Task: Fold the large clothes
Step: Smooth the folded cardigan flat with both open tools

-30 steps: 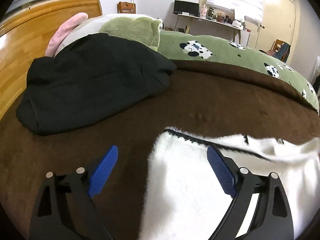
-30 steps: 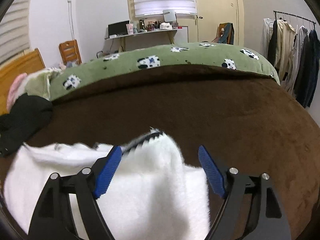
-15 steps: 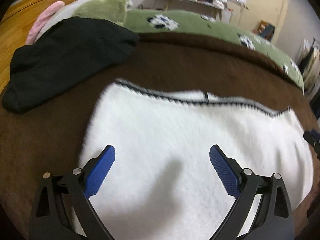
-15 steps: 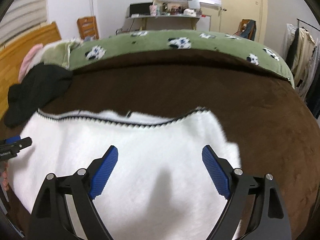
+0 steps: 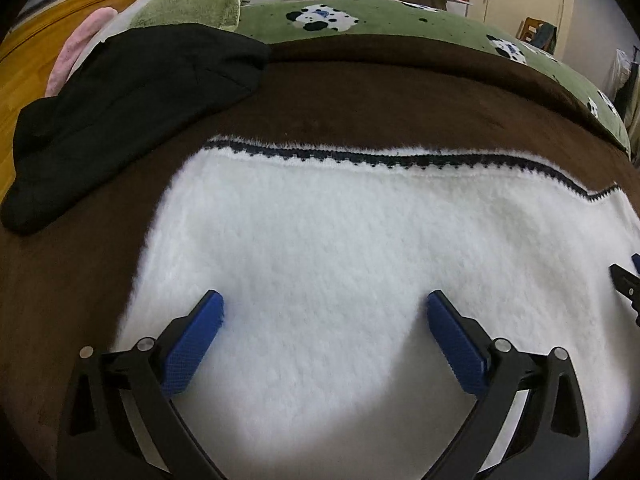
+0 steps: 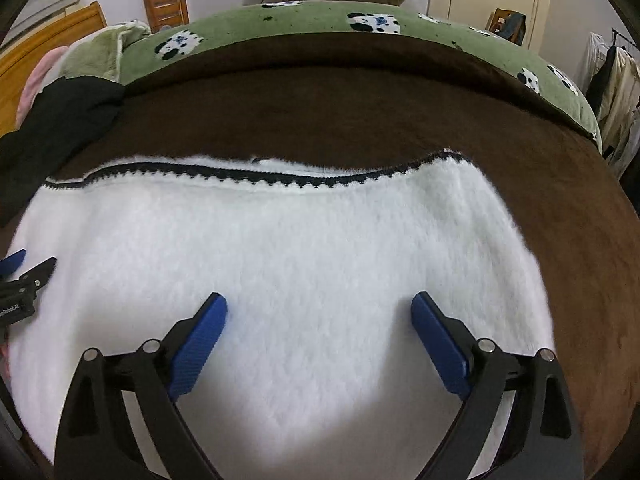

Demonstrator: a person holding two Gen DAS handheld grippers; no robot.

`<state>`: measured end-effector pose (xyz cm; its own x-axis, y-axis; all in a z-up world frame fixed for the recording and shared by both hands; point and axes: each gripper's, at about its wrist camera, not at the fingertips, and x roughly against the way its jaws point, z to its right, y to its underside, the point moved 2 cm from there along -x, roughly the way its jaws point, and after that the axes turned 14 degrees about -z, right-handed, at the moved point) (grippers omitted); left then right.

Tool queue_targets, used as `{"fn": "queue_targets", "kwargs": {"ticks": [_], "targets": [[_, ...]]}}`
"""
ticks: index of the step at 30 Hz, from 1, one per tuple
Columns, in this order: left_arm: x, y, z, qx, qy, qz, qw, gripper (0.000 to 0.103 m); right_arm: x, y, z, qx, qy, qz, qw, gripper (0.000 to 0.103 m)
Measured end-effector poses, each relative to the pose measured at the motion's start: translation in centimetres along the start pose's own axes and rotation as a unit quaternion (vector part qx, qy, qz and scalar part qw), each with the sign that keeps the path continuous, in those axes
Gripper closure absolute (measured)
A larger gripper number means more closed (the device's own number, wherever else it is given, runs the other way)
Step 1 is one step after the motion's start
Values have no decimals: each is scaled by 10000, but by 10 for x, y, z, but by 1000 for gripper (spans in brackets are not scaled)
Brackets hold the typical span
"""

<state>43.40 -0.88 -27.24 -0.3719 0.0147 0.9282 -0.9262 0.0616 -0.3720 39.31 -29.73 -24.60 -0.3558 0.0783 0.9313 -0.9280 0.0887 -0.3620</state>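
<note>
A white fluffy sweater (image 5: pixel 360 264) with a dark zigzag trim along its far edge lies flat on the brown blanket (image 5: pixel 380 112); it also fills the right wrist view (image 6: pixel 288 248). My left gripper (image 5: pixel 324 312) is open and empty, hovering just over the sweater's near left part. My right gripper (image 6: pixel 320 312) is open and empty over the near right part. Each gripper's tip shows at the edge of the other's view: the right gripper's tip (image 5: pixel 624 284) and the left gripper's tip (image 6: pixel 24 276).
A black garment (image 5: pixel 128 108) lies folded at the far left by a wooden headboard (image 5: pixel 60 20), with a pink pillow (image 5: pixel 76 52). A green cow-print blanket (image 5: pixel 400 20) runs along the far side. Clothes hang on a rack (image 6: pixel 612 76) at right.
Both grippers drew back toward the near side and rose, so the whole sweater came into view spread flat. Both stayed open.
</note>
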Motion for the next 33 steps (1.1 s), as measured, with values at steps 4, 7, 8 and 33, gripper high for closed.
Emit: {"fn": "queue_targets", "kwargs": {"ticks": [4,7,8,33], "targets": [[-7,-10,1,0,-42,12,10000,5,-11,-12,1,0,75,-50,10000,10],[-9,-13,2,14,-35,19,10000,5,-14,-15,5,-38,70,-49,10000,10],[-9,-13,2,16,-36,32,10000,5,-14,-15,4,-36,74,-36,10000,10],[68,39,24,-228,259,301,9990,7,98,44,31,71,-126,1158,9932,10]]}}
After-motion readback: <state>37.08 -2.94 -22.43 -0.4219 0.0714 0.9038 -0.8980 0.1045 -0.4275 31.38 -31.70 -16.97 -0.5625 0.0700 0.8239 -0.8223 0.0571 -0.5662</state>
